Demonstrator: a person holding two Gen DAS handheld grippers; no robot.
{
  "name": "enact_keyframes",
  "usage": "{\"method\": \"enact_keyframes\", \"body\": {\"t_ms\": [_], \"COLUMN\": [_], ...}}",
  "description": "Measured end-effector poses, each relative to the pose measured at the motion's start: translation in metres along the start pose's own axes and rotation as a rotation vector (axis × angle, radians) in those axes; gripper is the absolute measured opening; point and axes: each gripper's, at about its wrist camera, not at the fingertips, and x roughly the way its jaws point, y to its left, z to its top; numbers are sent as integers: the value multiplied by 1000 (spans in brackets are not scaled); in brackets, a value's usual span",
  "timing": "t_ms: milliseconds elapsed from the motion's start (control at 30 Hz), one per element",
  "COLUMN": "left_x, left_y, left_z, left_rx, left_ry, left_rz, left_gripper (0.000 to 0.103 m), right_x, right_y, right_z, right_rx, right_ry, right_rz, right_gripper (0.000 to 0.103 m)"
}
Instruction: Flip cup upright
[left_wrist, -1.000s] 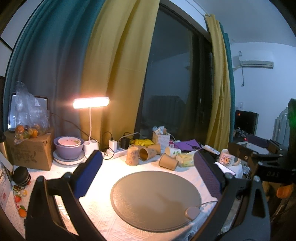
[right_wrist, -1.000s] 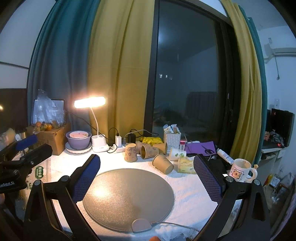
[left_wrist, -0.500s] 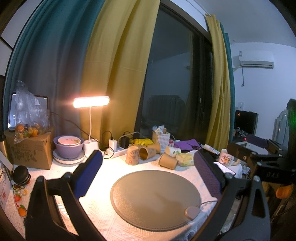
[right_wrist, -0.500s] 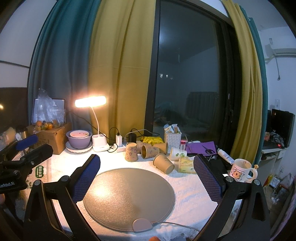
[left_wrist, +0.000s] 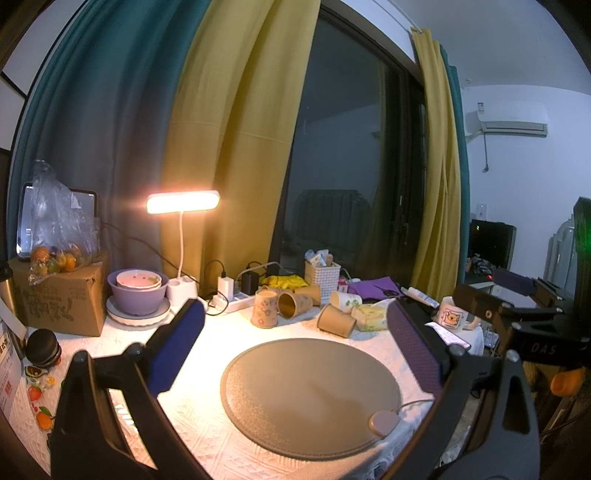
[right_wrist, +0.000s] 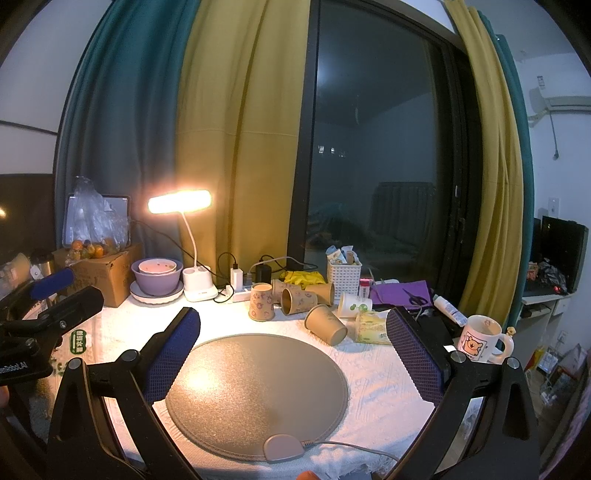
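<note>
Several brown paper cups sit beyond a round grey mat. One patterned cup stands upright. A plain brown cup lies on its side at the mat's far right edge. Others lie tipped behind it. My left gripper is open and empty above the mat's near side. My right gripper is open and empty too, well short of the cups.
A lit desk lamp, purple bowls, a cardboard box, a power strip, a white basket and a bear mug crowd the table's back and right. The mat's cable puck lies at the near edge.
Both views have drifted very slightly; nothing on the table has moved and both grippers stay open.
</note>
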Motion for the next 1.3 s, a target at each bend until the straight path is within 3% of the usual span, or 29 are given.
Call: {"method": "enact_keyframes", "body": {"t_ms": [900,1167,1300], "left_x": [-1,24,53], "left_y": [-3,-10,-6], "left_z": [-2,-10,-10], "left_rx": [-1,31,28], "left_ry": [4,66,133], "left_rz": [-1,4,-1], "left_gripper": [100,100,100], "right_x": [1,18,37], "right_y": [-1,-8,-16], "right_z": [-2,-8,-10], "right_rx": [0,-4,-5], "right_ry": [4,34,56], "right_rz": [1,12,10], "right_gripper": [103,103,103]}}
